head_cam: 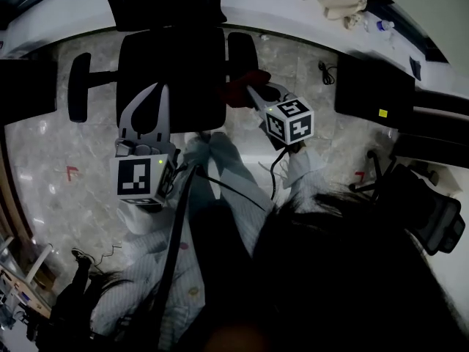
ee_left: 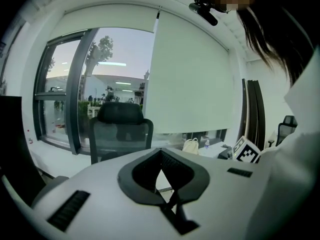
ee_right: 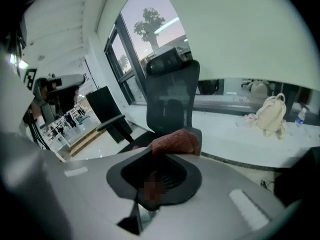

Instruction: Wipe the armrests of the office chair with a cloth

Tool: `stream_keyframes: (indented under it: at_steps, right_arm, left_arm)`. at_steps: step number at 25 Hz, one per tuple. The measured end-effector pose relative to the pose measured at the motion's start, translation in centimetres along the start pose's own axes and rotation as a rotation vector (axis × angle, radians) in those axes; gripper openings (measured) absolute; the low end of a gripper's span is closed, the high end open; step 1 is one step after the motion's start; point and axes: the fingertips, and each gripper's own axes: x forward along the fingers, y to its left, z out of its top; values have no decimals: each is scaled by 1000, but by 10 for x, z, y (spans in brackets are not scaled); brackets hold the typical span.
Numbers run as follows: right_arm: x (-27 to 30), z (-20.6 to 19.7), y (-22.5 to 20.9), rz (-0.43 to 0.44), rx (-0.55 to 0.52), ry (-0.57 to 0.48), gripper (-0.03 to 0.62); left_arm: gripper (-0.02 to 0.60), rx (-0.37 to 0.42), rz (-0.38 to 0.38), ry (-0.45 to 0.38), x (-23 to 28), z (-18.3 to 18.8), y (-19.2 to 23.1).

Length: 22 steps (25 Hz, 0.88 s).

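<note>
Two claws, one cloth, one office chair.

1. Office chair [head_cam: 172, 72]: black, seen from above in the head view. It stands on a pale marbled floor [head_cam: 51, 145], with its seat facing the person. The left armrest [head_cam: 79, 86] and right armrest [head_cam: 240, 50] sit out to either side of the seat.

2. Cloth [ee_right: 175, 141]: reddish-brown and bunched. It is pinched at the tips of the right claw [ee_right: 167, 151]. In the head view the cloth [head_cam: 245, 86] sits at the near end of the right armrest. Whether it touches the pad cannot be told.

3. Right claw [head_cam: 253, 92]: pressed onto the cloth and angled toward the chair's right side. Its marker cube [head_cam: 289, 119] is trailing toward the person.

4. Left claw [head_cam: 159, 86]: jaws pressed together with nothing between them. It hangs over the front edge of the seat, clear of the left armrest. Its own view shows the tips [ee_left: 160, 151] meeting, with the chair's backrest and headrest beyond them.

5. Surroundings:
   - A white bench [ee_right: 240, 139] runs along behind the chair.
   - A cream backpack [ee_right: 270, 111] stands on the bench, with a small bottle [ee_right: 300, 115] beside it.
   - A window [ee_left: 95, 84] is partly covered by a pale roller blind [ee_left: 190, 74].
   - A second dark chair [head_cam: 432, 215] stands to the person's right.
</note>
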Motion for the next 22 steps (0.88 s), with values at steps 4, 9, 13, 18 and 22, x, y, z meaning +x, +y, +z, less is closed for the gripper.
stream_keyframes:
  at_steps: [4,9,13,18,22]
  right_arm:
    - [-72,77,39,4,-83,-247,28]
    - [-170,164,94,-23,-210,-527,28]
    - [-191,192,122,7,-255,-610,28]
    - [-175,198,156,92,-290,-614,28]
    - [-142,205,196,157,-318,-581,28]
  left_arm:
    - [4,33,12,-99,-24,46,-1]
    - [3,64,66,-193,-67,104,-1]
    - [4,70,133,-239,-96,119,6]
    - [3,6,215,-239,-130,96,39]
    - [4,-6,305,-224,-163,89,88]
